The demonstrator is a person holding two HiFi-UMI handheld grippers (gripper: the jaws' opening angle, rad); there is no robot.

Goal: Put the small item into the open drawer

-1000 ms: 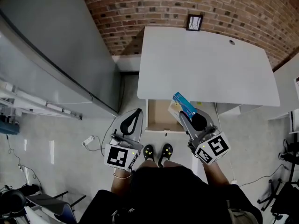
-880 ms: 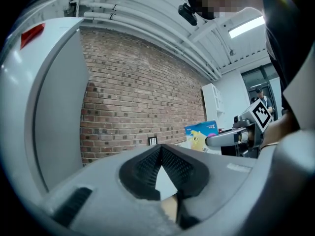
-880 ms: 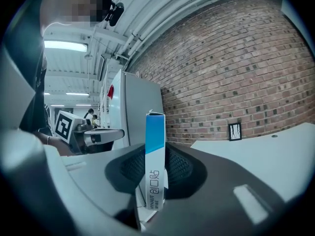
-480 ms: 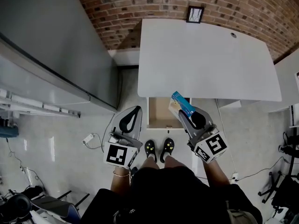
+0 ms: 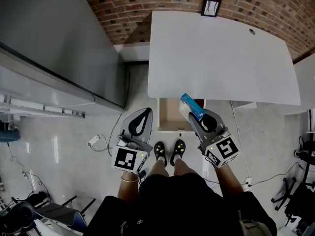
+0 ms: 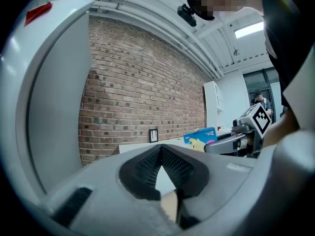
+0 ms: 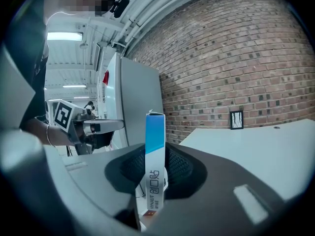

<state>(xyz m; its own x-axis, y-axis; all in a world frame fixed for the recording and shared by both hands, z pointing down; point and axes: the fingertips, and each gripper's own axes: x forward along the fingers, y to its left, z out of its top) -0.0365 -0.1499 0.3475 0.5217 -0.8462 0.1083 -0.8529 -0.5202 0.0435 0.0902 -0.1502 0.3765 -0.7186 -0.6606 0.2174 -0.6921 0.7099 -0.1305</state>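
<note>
Beneath the white tabletop, the brown drawer stood open. The left tongs were pressed together, empty. The right tongs clamped a slim blue-and-white box above the drawer's right side. Both tongs had sunk slightly since a second before, grip unchanged.

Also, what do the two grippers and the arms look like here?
The left gripper and right gripper match: grey moulded shells with black ribbed pads. Each carries a white cube with black square markers. The forearms are bare, and a thin band circles the left wrist.
</note>
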